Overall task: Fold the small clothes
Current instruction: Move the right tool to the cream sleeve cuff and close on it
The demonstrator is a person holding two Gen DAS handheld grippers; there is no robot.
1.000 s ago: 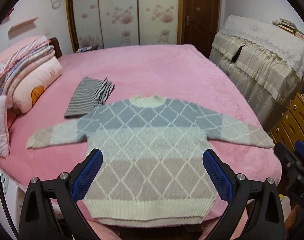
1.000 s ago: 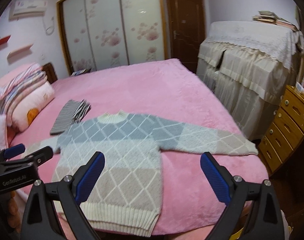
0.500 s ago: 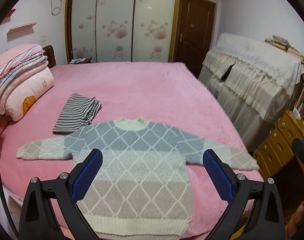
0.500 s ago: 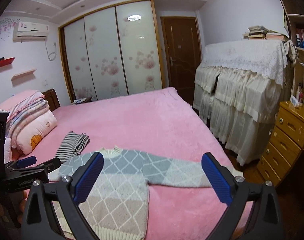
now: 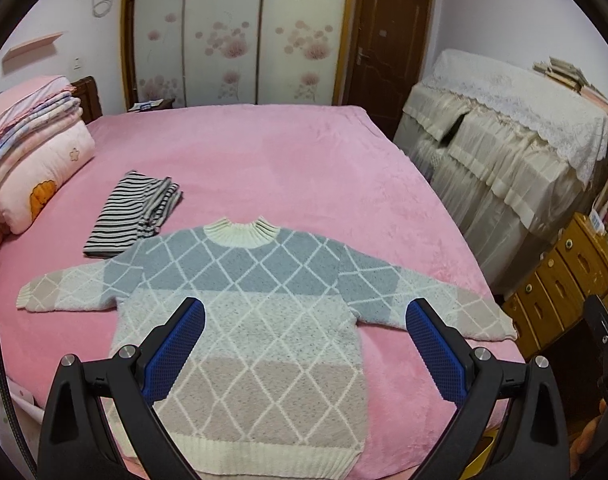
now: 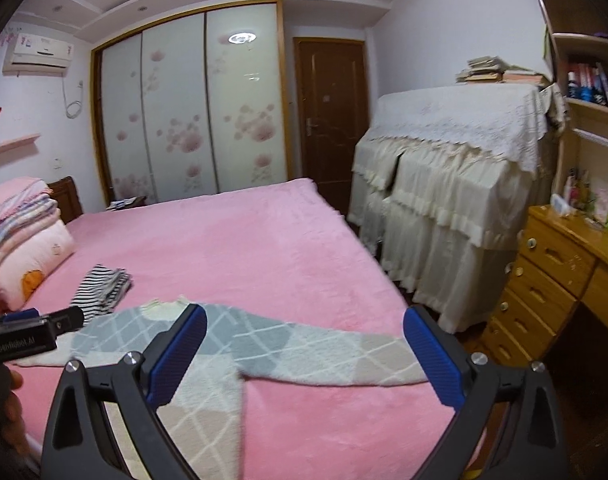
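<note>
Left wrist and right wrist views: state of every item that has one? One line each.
sweater: flat on the bed, unfolded, both sleeves spread out
striped garment: folded, lying beside the sweater's shoulder
left gripper: open, holding nothing
right gripper: open, holding nothing
wardrobe doors: shut
room door: shut
dresser drawers: shut

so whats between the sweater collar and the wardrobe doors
Only bare pink bedspread between the sweater collar and the wardrobe, per the left wrist view; the striped garment sits left.
</note>
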